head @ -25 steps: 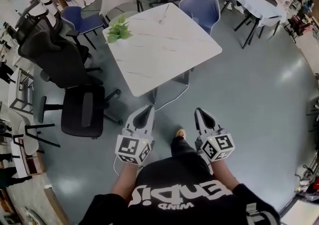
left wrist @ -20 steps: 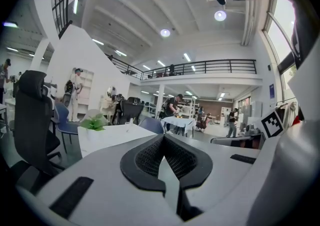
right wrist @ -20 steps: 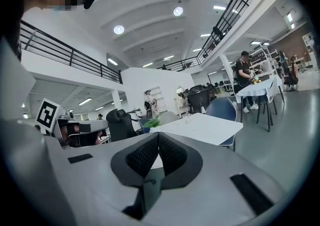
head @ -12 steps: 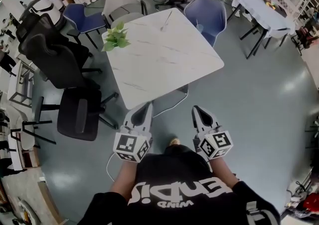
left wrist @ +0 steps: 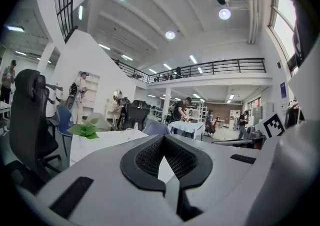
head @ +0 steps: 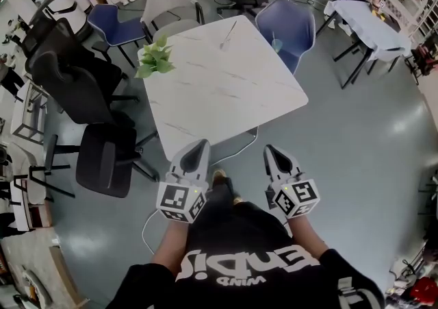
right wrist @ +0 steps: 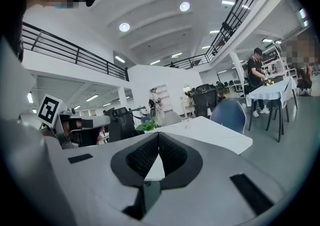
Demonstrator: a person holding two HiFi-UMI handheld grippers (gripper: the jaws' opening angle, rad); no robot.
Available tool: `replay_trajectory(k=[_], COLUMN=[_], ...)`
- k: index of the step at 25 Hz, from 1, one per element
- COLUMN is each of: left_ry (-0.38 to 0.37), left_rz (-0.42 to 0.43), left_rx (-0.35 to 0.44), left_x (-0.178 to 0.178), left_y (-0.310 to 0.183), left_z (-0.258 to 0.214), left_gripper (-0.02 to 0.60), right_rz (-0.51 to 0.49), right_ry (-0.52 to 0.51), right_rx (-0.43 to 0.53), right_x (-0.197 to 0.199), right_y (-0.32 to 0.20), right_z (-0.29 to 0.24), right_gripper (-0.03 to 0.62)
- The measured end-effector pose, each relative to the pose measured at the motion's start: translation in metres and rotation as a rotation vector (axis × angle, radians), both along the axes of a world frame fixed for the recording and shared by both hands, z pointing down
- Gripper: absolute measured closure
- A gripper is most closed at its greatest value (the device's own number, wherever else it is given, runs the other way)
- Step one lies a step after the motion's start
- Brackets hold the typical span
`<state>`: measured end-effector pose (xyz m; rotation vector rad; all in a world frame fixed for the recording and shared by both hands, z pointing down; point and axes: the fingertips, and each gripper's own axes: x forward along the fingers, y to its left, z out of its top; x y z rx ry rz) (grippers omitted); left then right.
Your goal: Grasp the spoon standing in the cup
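White marbled surface (head: 226,88): is standing on a grey floor straight ahead of the person, its near edge lying just beyond the gripper tips in the head view.
Cup (head: 223,46): is sitting near the far edge of the surface, small and clear, well apart from both grippers.
Spoon (head: 231,29): is standing in the cup, its handle leaning up and away toward the far edge.
Left gripper (head: 200,143): is being held out in front of the torso, pointing roughly level toward the surface, with its marker cube facing up at the head camera.
Left jaws: are clenching tip to tip on nothing, leaving only a wedge of gap behind the tips.
Right gripper (head: 270,151): is being held beside the left one and almost parallel to it, with the person's leg and foot showing between the two.
Right jaws: are also pressing together, empty.
Left forearm (head: 166,254): is reaching forward from a black sleeve.
Right forearm (head: 309,240): is mirroring it on the other side.
Plant (head: 154,59): is sitting at the surface's far left corner.
Blue chair (head: 287,23): is standing at the far right side of the surface.
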<state>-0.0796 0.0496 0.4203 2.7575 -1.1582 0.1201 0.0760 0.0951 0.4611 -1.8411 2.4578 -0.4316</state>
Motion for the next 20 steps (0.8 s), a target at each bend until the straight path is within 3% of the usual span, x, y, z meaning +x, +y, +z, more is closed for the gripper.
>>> replay_trajectory(k=[20], left_ry=[0.04], left_rz=[0.007], left_rx=[-0.024], left_x=[0.04], left_y=[-0.117], left_z=[0.008], left_gripper=[0.568], right_rz=[0.009], right_ry=[0.022], right_rx=[-0.004], right_x=[0.039], right_y=[-0.106], right_z=[0.0], right_gripper=[0.582])
